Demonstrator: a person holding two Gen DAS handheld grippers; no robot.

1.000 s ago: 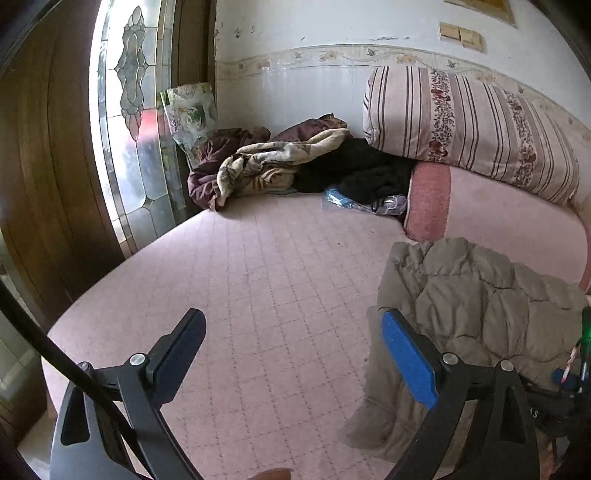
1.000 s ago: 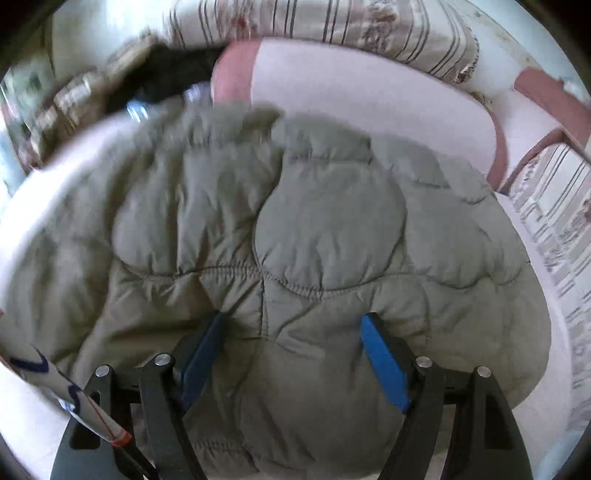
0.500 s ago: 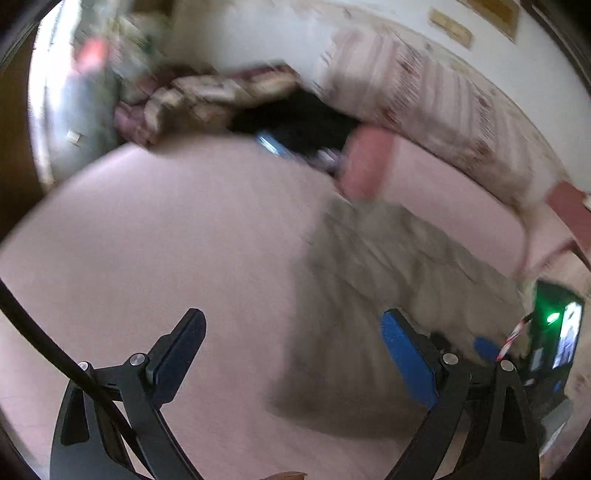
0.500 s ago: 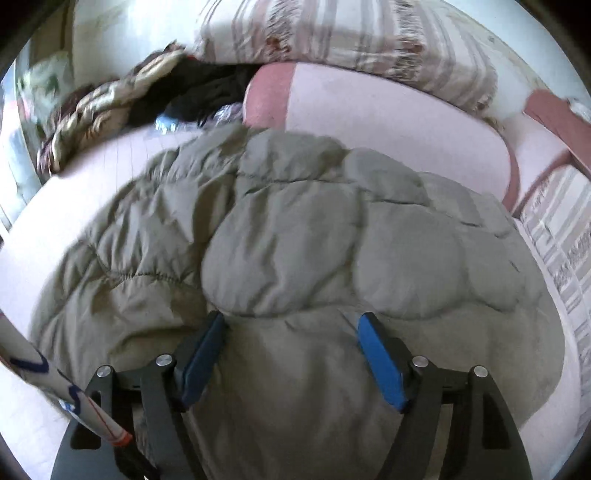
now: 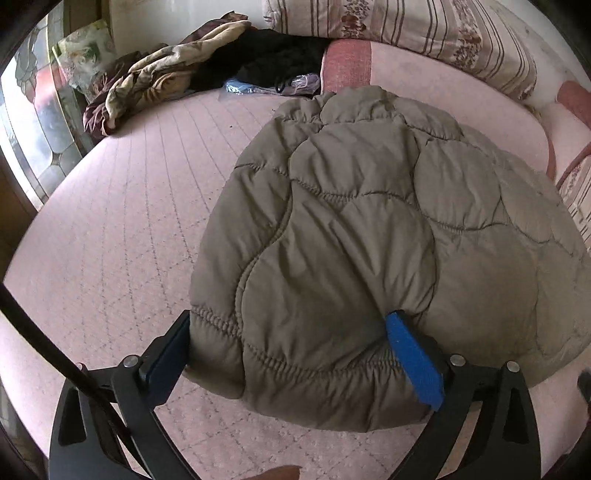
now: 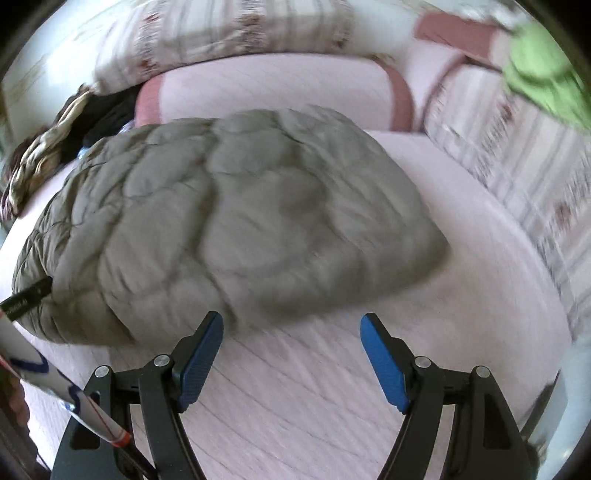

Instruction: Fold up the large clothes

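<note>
An olive quilted puffer jacket lies folded in a thick bundle on the pink bed sheet. My left gripper is open, its two fingers on either side of the jacket's near edge, which bulges between them. In the right wrist view the jacket lies just beyond my right gripper, which is open and empty over bare sheet, clear of the jacket's near edge. The right view is blurred.
A pile of brown, beige and black clothes lies at the far left by a stained-glass window. A striped floral bolster and pink cushion line the back. Something green shows at the far right.
My left gripper swung right from bare sheet onto the jacket's near edge. My right gripper drew back off the jacket and now sits over bare sheet.
</note>
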